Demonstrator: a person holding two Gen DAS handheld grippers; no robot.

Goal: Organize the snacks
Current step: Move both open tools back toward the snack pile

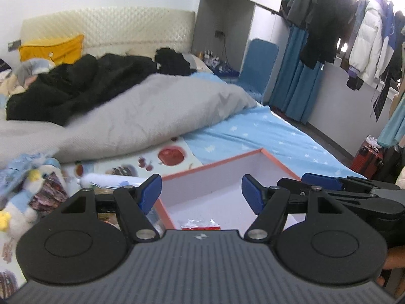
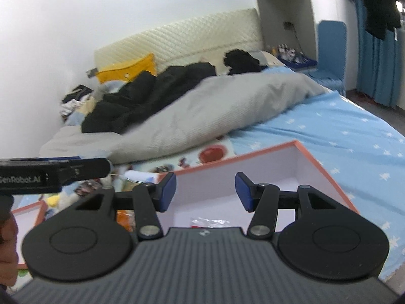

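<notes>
While hanging above the bed, hovering the left gripper [image 1: 201,192] and the right gripper [image 2: 205,192] side by side over the box [image 1: 210,163]. Showing both sets of jaws open, with nothing between the blue pads, and the left set a bit wider.

Seeing one red and clear packet [image 1: 200,224] lying inside the box at the near side, partly hidden under the grippers. Seeing more snacks waiting outside, just left of the box, on the mat [image 1: 172,152]: a white pack [image 1: 108,179] and, in the right view, an orange pack [image 2: 124,215].

Probably sitting between two picks, with one snack in and more to go.

Next, likely needing a swing left and down to the pile with jaws open, then a gentle close on one pack, then a carry back over the orange rim. Watching out for the soft toy [image 1: 22,202] beside the pile, and for bumping the two grippers together, being so near each other.
</notes>
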